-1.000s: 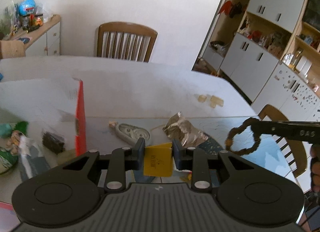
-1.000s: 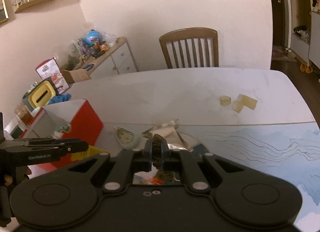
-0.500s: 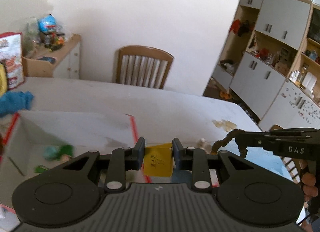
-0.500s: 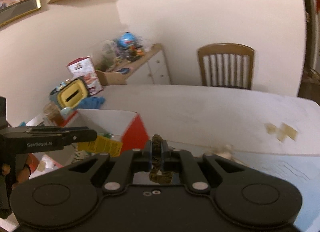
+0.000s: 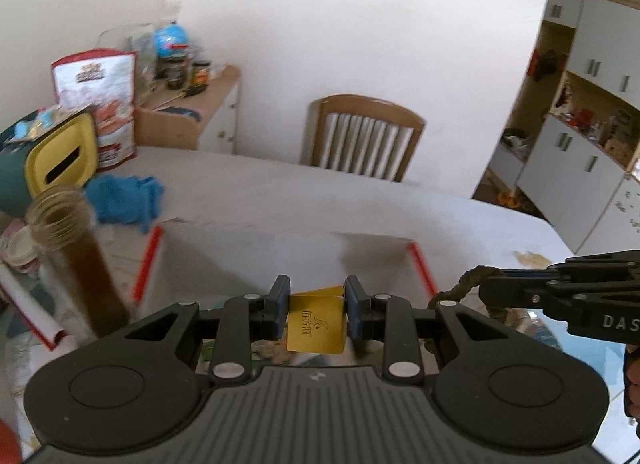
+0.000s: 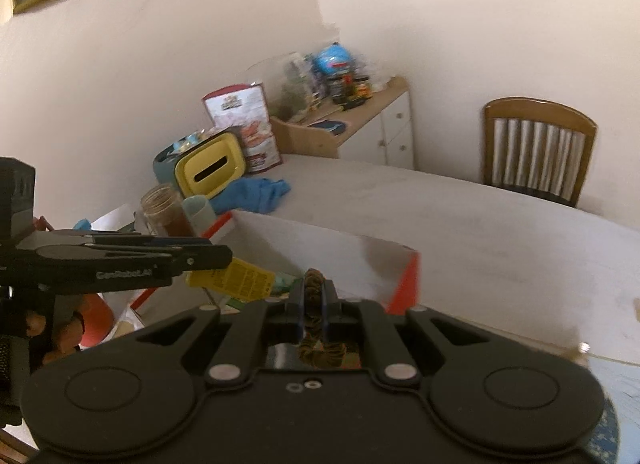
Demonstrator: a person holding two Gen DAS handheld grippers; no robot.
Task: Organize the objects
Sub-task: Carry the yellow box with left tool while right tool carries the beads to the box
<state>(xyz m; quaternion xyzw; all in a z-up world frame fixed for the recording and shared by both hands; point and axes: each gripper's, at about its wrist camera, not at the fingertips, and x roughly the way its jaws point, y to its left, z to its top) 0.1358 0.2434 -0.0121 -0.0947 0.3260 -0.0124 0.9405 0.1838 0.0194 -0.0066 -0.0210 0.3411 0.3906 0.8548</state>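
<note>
My left gripper is shut on a yellow packet and holds it over the open white box with red edges. The packet also shows in the right wrist view, hanging from the left gripper. My right gripper is shut on a brown braided loop, just short of the box's near corner. In the left wrist view the right gripper comes in from the right with the loop at its tip.
A jar of brown liquid stands at the box's left side. A blue cloth, a yellow-lidded container and a red-and-white bag lie behind it. A wooden chair stands at the table's far edge.
Both grippers have swung left from the table's middle to the box, still holding the packet and the loop. The foil wrapper and small items have left the views.
</note>
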